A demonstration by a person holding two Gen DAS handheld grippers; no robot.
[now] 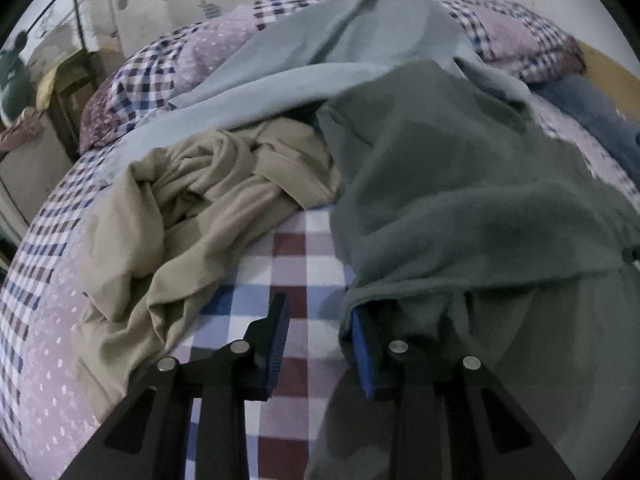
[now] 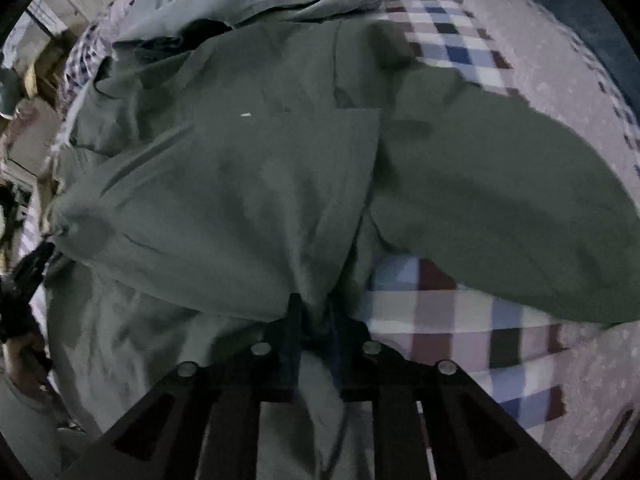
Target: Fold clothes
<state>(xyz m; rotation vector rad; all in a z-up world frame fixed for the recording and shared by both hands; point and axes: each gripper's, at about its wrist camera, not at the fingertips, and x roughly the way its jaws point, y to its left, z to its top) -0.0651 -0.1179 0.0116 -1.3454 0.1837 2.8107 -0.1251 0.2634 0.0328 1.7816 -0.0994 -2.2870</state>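
A dark green garment [image 1: 460, 200] lies spread over the checked bed sheet [image 1: 296, 256]. In the left wrist view my left gripper [image 1: 320, 340] is open at the garment's left hem, its blue pads apart over bare sheet. The cloth edge drapes over the right finger [image 1: 362, 344]. In the right wrist view the green garment [image 2: 240, 180] fills most of the frame. My right gripper [image 2: 316, 320] is shut on a bunched fold of it, with cloth pinched between the fingers. One part of the garment, perhaps a sleeve [image 2: 500, 200], spreads to the right.
A crumpled beige garment [image 1: 192, 208] lies left of the green one. A pale blue-grey garment [image 1: 340, 40] lies behind both, across a checked pillow [image 1: 520, 36]. A dark blue cloth [image 1: 592, 116] sits at the far right. Furniture and clutter stand beyond the bed's left edge [image 1: 60, 92].
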